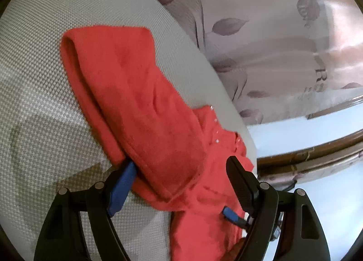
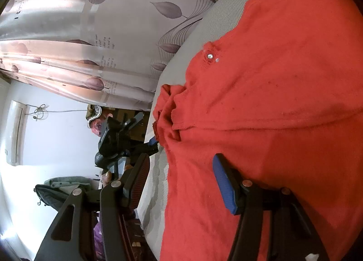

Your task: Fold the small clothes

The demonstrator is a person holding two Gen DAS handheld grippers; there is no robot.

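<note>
Jaws on my left gripper (image 1: 181, 170) and right gripper (image 2: 181, 170) stand parted, each astride the red sweater's (image 1: 127, 84) edge, not pinching it.

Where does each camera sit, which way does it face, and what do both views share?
Left wrist: on the left tool, looking along its fingers over the red garment on the grey mattress; curtain behind.
Right wrist: on the right tool, looking across the red garment toward the curtain; the left tool shows at the cloth's far edge.
Shared: garment, mattress, curtain, left tool.
</note>
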